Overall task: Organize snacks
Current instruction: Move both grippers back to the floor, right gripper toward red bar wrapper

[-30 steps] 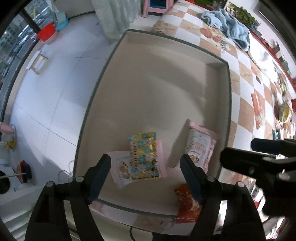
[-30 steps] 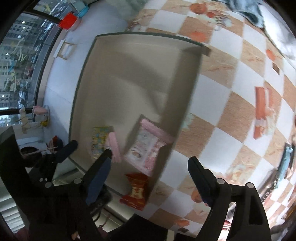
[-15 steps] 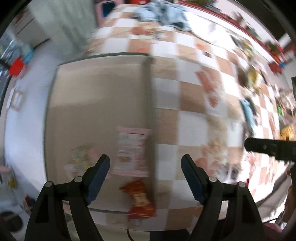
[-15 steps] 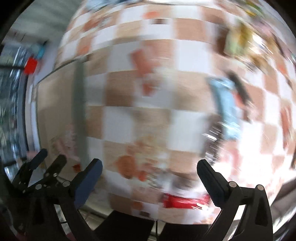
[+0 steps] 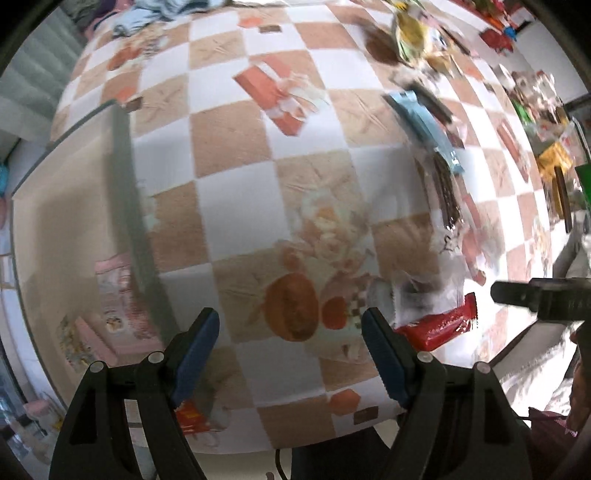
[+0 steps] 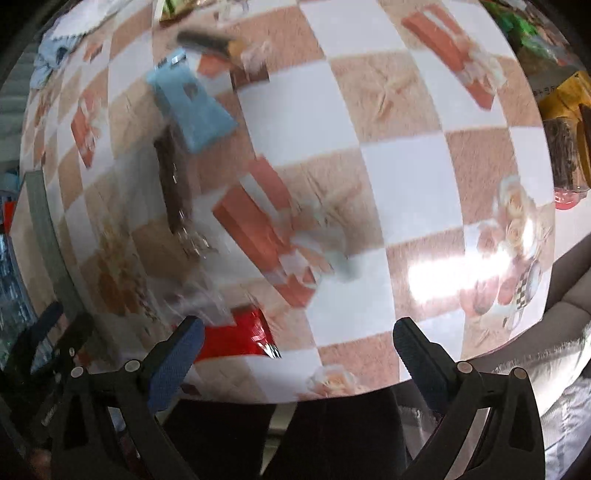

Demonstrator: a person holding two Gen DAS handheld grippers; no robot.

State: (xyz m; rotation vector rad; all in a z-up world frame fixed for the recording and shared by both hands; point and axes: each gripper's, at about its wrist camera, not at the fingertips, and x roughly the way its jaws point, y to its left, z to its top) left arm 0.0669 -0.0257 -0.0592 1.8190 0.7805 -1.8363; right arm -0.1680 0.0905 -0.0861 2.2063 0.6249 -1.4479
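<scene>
My left gripper (image 5: 290,332) is open and empty above the checkered tablecloth (image 5: 236,192), just right of the beige box (image 5: 62,206). Inside the box lie a pink snack pack (image 5: 118,291) and a floral yellow pack (image 5: 72,341). A red snack packet (image 5: 439,326) lies just right of the left fingers, with a clear wrapper (image 5: 424,291) beside it. My right gripper (image 6: 295,339) is open wide and empty over the cloth; the red packet (image 6: 236,336) lies by its left finger. A light blue packet (image 6: 192,99) and a dark stick pack (image 6: 173,184) lie farther off.
The box's grey rim (image 5: 129,206) stands at the left of the table. More snacks are piled at the far right edge (image 5: 546,110) and at the upper right (image 6: 565,110). A blue cloth (image 5: 147,14) lies at the far end. The table's near edge is close below both grippers.
Both grippers have swept right, away from the box and out over the tablecloth. The right jaws have spread wider. The red packet and blue packet have come into view.
</scene>
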